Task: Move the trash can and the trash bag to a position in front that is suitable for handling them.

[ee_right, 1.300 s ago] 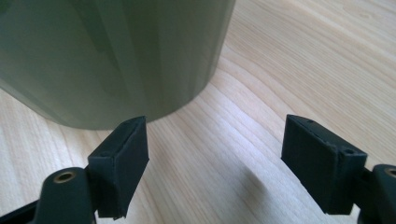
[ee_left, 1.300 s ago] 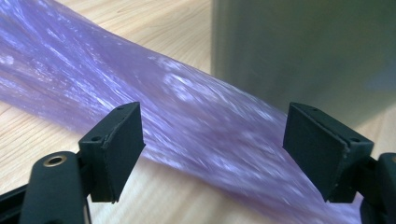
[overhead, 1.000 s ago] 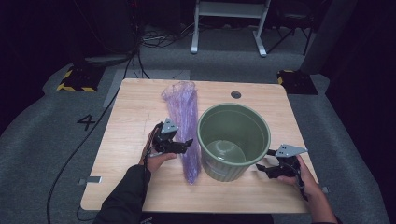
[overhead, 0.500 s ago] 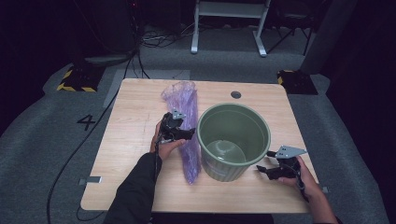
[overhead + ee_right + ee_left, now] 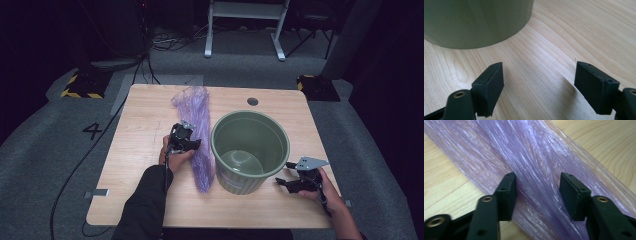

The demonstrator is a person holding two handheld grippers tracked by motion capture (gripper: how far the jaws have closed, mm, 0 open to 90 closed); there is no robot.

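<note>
Left claw (image 5: 537, 195): jaws stood partly apart and had just been closing, set down over the purple plastic bag (image 5: 534, 157) with a ridge of gathered film between them; the left pad (image 5: 507, 192) lay against the film, while the gap at the right pad could not be judged, so a firm grip was not confirmed.
Left claw, high view (image 5: 186, 145): held by the left hand (image 5: 172, 157) at mid-length of the bag, pointing toward the bin.
Purple plastic bag (image 5: 197, 132): bunched into a long strip, lying flat on the desk (image 5: 145, 130) from the far edge toward the near side, just beside the bin's left wall; whether it touched the bin was unclear.
Right claw (image 5: 539, 87): jaws wide apart, nothing between them but bare wood; pads just above or on the desk surface.
Right claw, high view (image 5: 287, 181): held by the right hand (image 5: 325, 187) near the desk's near right corner, grey three-cornered plate on top, tips pointing at the base of the bin, close to it but apart.
Green bin (image 5: 250, 150): upright on the desk, open mouth upward, ribbed outer wall, standing between the two claws; its lower wall (image 5: 476, 22) appeared beyond the right claw.
Desk: light wood, with a round dark grommet (image 5: 252, 101) near the far edge behind the bin.
Surroundings: grey carpet with a marked numeral 4 (image 5: 93, 131) left of the desk.
</note>
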